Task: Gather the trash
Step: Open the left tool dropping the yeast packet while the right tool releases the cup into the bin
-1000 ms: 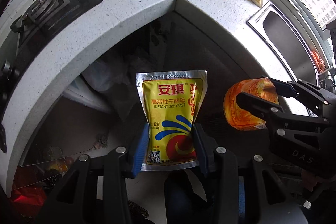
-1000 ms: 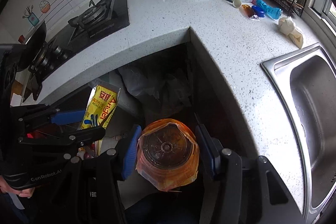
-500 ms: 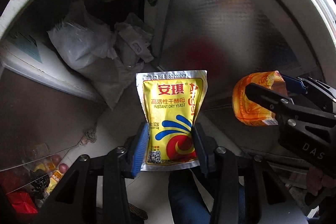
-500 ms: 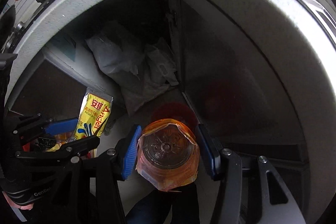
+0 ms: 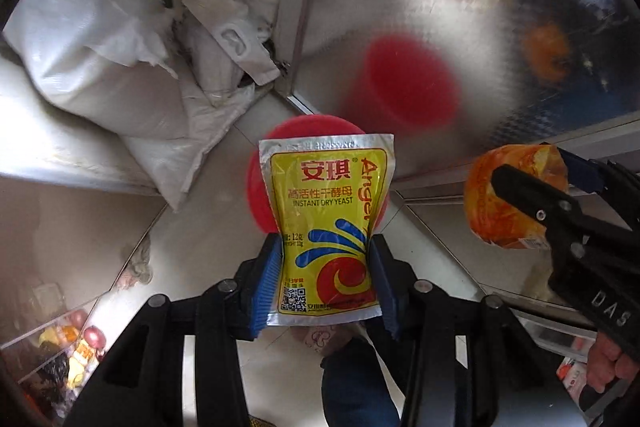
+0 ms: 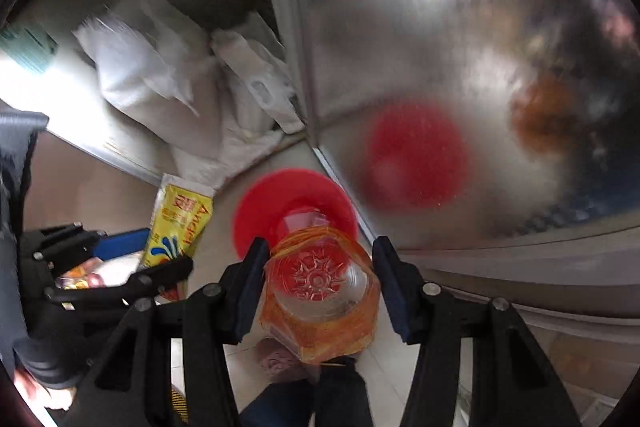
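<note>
Left wrist: left gripper clamps yeast packet, pointing down | right gripper clamps orange-wrapped bottle

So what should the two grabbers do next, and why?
Probably carry both a bit farther over the red bin before letting go. The left gripper pinches the yeast packet, the right gripper the orange-wrapped cup, and the bin sits just below.
</note>
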`<state>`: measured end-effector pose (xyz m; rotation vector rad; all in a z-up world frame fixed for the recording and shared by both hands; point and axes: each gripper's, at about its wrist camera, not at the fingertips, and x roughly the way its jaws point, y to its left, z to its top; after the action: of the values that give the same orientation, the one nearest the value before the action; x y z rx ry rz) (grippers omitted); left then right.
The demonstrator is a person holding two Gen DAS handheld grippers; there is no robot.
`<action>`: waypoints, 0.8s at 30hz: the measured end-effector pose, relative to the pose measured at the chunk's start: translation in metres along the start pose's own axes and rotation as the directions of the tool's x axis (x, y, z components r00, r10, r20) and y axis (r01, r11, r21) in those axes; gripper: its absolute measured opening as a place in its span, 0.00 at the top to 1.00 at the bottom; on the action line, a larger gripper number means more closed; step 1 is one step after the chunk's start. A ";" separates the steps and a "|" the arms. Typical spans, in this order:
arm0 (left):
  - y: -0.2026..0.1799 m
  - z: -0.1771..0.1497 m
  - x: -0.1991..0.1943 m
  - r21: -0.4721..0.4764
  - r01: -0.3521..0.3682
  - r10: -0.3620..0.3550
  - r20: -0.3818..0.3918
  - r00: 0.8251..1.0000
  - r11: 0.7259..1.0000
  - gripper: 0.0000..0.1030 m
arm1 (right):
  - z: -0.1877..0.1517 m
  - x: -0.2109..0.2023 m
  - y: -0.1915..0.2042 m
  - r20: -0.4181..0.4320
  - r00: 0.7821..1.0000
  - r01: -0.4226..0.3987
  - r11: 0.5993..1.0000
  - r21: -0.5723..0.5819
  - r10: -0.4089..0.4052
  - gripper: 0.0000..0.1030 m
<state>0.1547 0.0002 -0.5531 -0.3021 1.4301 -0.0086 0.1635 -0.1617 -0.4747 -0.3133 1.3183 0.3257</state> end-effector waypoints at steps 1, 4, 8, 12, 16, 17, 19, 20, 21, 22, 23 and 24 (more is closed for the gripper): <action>0.001 0.001 0.010 0.008 0.007 -0.006 -0.007 1.000 1.000 0.59 | -0.002 0.007 -0.002 -0.005 1.000 0.003 1.000 0.015 -0.003 0.51; 0.002 0.004 0.035 0.044 0.006 -0.005 -0.020 1.000 0.999 0.59 | -0.010 0.025 -0.009 -0.016 1.000 0.011 0.999 0.051 -0.010 0.51; 0.001 0.004 0.051 0.053 0.013 -0.012 -0.026 1.000 0.998 0.58 | -0.014 0.037 -0.013 -0.046 0.999 -0.003 0.996 0.090 0.008 0.51; 0.000 0.007 0.050 0.064 -0.009 0.010 -0.018 1.000 0.998 0.43 | -0.016 0.037 -0.013 -0.047 0.999 -0.007 0.995 0.097 0.011 0.51; -0.001 0.011 0.043 0.091 -0.040 0.041 -0.010 0.999 0.995 0.30 | -0.015 0.037 -0.013 -0.052 0.999 -0.009 0.995 0.099 0.014 0.51; -0.001 0.012 0.042 0.097 -0.042 0.043 -0.010 0.999 0.994 0.30 | -0.014 0.040 -0.012 -0.050 0.999 -0.010 0.995 0.097 0.014 0.51; 0.000 0.014 0.040 0.105 -0.025 0.027 -0.013 1.000 0.994 0.30 | -0.012 0.041 -0.010 -0.045 0.999 -0.011 0.996 0.091 0.015 0.51; 0.001 0.015 0.039 0.107 -0.020 0.022 -0.014 1.000 0.994 0.30 | -0.012 0.040 -0.010 -0.045 0.999 -0.012 0.996 0.092 0.016 0.51; 0.002 0.016 0.039 0.109 -0.021 0.023 -0.015 1.000 0.994 0.30 | -0.012 0.040 -0.011 -0.047 0.999 -0.014 0.996 0.093 0.019 0.51; 0.002 0.016 0.037 0.113 -0.023 0.025 -0.016 1.000 0.993 0.30 | -0.013 0.041 -0.011 -0.050 0.999 -0.015 0.995 0.095 0.020 0.51; 0.002 0.016 0.036 0.117 -0.024 0.026 -0.015 1.000 0.993 0.30 | -0.012 0.041 -0.011 -0.052 0.998 -0.017 0.995 0.097 0.022 0.51; 0.003 0.015 0.034 0.120 -0.024 0.026 -0.011 1.000 0.993 0.30 | -0.012 0.040 -0.010 -0.054 0.998 -0.020 0.995 0.096 0.025 0.51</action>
<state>0.1739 0.0002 -0.5848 -0.1856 1.4393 -0.0755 0.1661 -0.1735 -0.5159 -0.2284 1.3877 0.2737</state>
